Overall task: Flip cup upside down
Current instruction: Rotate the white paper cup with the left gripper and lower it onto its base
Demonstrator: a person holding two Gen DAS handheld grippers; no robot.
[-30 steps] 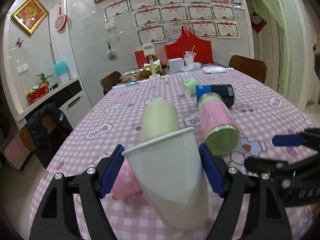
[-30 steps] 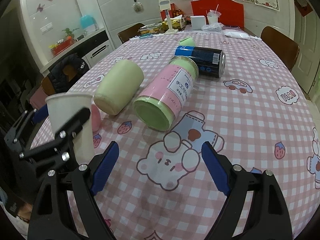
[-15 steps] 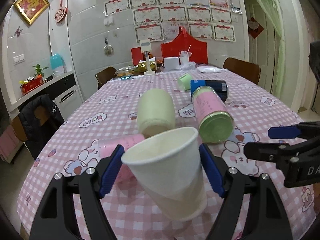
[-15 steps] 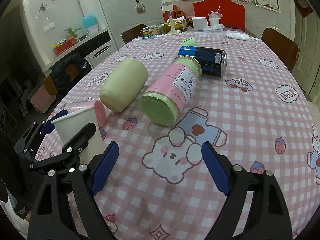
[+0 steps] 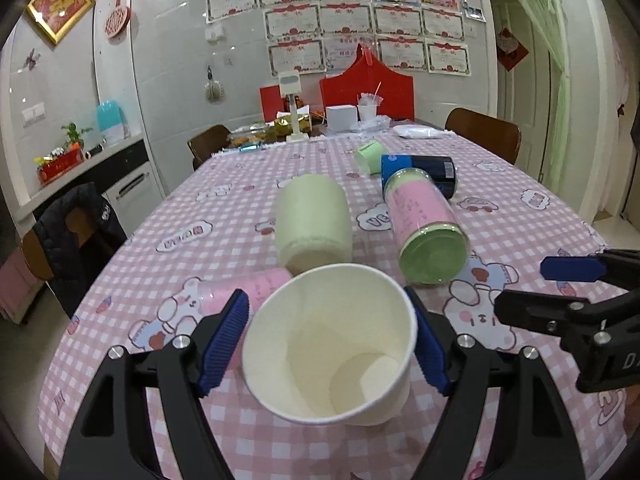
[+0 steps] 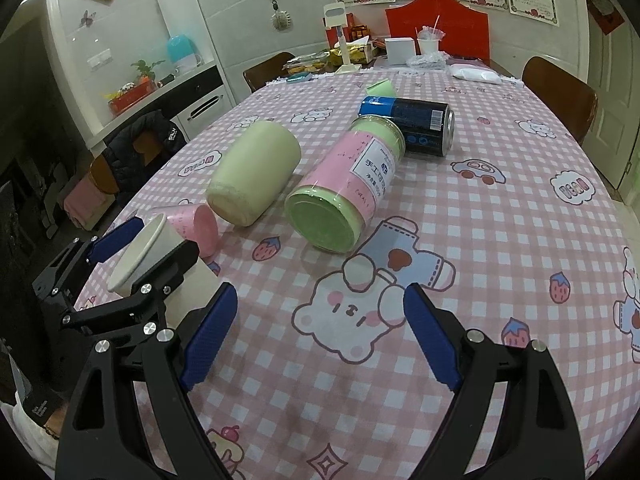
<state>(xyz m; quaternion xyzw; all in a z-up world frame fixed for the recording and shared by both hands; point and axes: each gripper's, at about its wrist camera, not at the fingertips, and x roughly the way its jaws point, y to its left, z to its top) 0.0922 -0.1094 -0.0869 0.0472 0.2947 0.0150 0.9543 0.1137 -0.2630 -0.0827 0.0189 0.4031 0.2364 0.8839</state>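
Since a second ago the white paper cup [image 5: 332,344] has tipped forward in the left gripper [image 5: 328,344]: then its mouth faced up and away, now the mouth faces the left wrist camera and the inside bottom shows. Blue pads [image 5: 224,340] press both sides of the cup wall just below the rim; grip looks firm.

Cup axis: roughly along the gripper's fingers, tilted, base low and toward the counter [image 5: 224,208]. From the right wrist view the cup [image 6: 148,256] looks slanted, base seemingly close to the cloth; contact cannot be told. Judgement: rotation has much further to go before the rim faces down.

Right gripper [image 6: 320,340]: jaws spread wide, holding nothing, just right of the cup; left is the working side.

Just beyond the cup: a small pink plastic cup [image 5: 248,288] on its side, a pale yellow cylindrical jar [image 5: 312,224], a pink-labelled jar with green lid [image 5: 424,228], a dark blue can [image 5: 420,170].

Surface: pink-and-white checked tablecloth with cartoon prints, flat. Room: tiled wall hung with framed certificates [image 5: 360,20], wooden chairs at the far edge.
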